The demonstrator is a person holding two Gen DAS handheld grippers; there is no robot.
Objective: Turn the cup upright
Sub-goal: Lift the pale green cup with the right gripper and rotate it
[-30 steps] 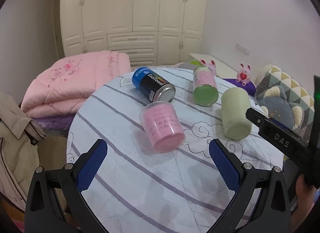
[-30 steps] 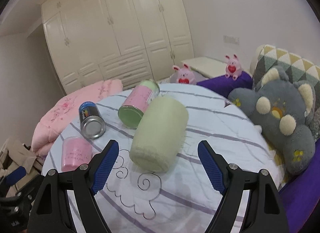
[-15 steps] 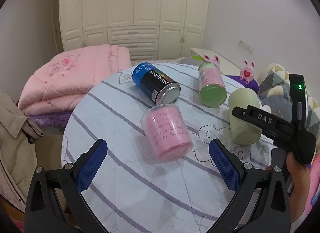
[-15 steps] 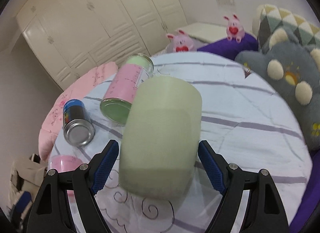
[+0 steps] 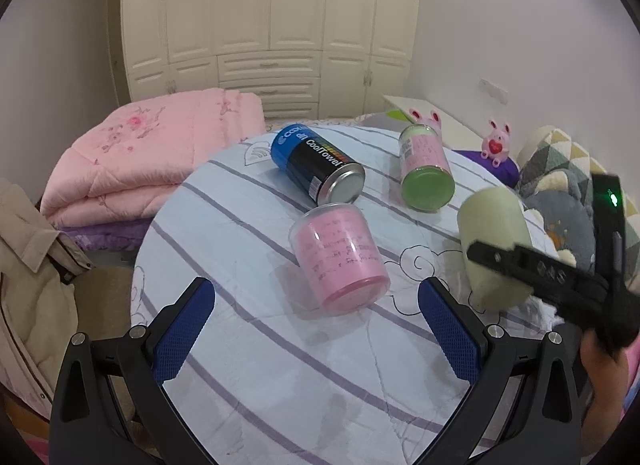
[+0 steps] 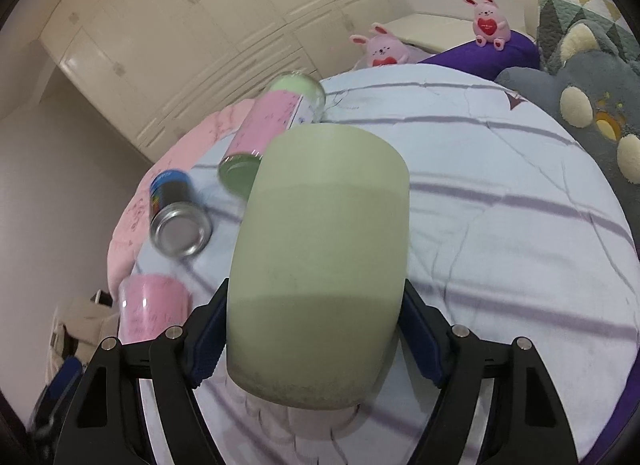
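Grasping is the step we judge to be in hand: the right gripper point(image 6: 314, 339) has its jaws either side of the cup point(image 6: 320, 257), the blue pads point(image 6: 206, 345) pressed against its lower flanks in the right wrist view, so we read them as closed on the cup. Whether the cup is already clear of the bench point(image 6: 500, 193) we cannot tell; in the left wrist view it sits at the right edge of the frame point(image 5: 494, 241), partly behind the blurred right gripper, and seems tilted above the striped cloth.

The cup lies on its side. Its long axis runs from the bottom centre of the right wrist frame up toward the middle, along the line of the jaws and leaning slightly right. The flat, speckled end nearest the camera looks to us like the closed base, so the mouth would point away, toward the upper part of the frame; the mouth itself is hidden, so this is a guess.

Next, we think, comes a lift and a turn of the wrist to bring the far end up, then a set-down on a bare patch of cloth, clear of the green jar point(image 6: 276, 125) just beyond it.

The left gripper point(image 5: 316, 329) holds nothing, jaws wide apart low in its frame, near the pink tub point(image 5: 338, 261) and the can point(image 5: 318, 163).
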